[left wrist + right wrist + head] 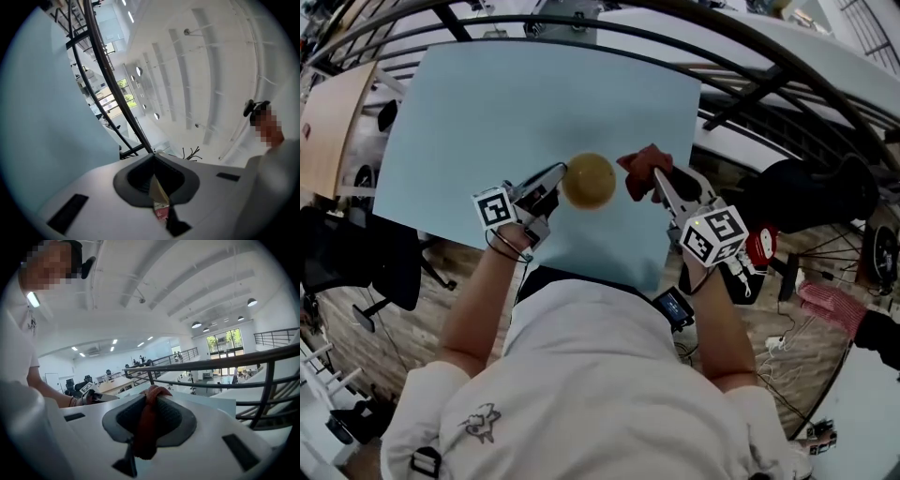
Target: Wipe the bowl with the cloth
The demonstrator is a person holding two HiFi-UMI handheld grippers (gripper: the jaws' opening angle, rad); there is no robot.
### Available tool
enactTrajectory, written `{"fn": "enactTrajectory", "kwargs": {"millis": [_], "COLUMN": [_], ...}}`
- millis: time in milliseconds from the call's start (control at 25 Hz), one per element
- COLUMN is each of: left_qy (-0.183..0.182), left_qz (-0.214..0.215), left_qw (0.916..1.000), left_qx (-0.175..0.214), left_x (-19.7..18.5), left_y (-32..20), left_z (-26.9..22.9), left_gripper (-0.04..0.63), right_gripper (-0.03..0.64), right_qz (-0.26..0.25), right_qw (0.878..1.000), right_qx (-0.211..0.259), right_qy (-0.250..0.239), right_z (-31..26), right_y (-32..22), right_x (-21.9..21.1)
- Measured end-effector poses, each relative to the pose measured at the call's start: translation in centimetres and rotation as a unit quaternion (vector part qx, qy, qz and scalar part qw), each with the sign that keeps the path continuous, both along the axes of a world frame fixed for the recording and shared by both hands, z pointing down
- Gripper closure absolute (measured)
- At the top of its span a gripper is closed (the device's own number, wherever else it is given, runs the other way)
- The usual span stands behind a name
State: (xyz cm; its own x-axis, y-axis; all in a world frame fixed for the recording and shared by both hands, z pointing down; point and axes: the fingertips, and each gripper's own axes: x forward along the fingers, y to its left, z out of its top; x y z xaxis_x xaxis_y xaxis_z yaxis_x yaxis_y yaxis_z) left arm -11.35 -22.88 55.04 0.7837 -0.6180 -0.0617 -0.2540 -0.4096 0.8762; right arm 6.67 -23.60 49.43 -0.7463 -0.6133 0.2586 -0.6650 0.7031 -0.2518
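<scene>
Head view shows the left tongs [555, 178] clamped shut on the left rim of a round yellow bowl [588, 180], over the pale blue tabletop [487, 103] towards its near edge. Just right of the bowl, the right tongs [662, 185] are closed tight on a bunched red cloth [643, 165]. Whether cloth and bowl touch, I cannot tell.

Bowl [158, 190] a mere tan sliver at lower centre (rest out of sight), cloth [145, 427] mostly swallowed by the right gripper [149, 416], near edge of the table [487, 112] behind the person's torso [600, 375]
</scene>
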Motion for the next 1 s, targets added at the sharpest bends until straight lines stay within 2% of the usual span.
{"fn": "enactTrajectory", "kwargs": {"millis": [200, 320, 640, 1000], "left_qy": [-0.065, -0.088, -0.187, -0.235], "left_qz": [0.007, 0.017, 0.038, 0.036], "left_qw": [0.9978, 0.9957, 0.9808, 0.9681], "left_qx": [-0.007, -0.022, -0.043, -0.079], "left_x": [-0.7, -1.0, -0.9, -1.1], "left_y": [-0.8, -1.1, -1.8, -2.6], "left_z": [2.7, 4.9, 10.5, 15.0], "left_gripper": [0.581, 0.581, 0.581, 0.581], "right_gripper": [0.548, 0.548, 0.548, 0.548], "right_qz": [0.002, 0.002, 0.004, 0.019], "right_qw": [0.999, 0.997, 0.991, 0.986], "right_qx": [-0.051, -0.073, -0.124, -0.149], "right_qy": [0.019, 0.034, 0.056, 0.077], "right_z": [5.3, 8.3, 13.9, 17.7], "right_y": [-0.4, -0.3, 0.5, 0.4], "right_x": [-1.1, -1.9, -3.3, -4.0]}}
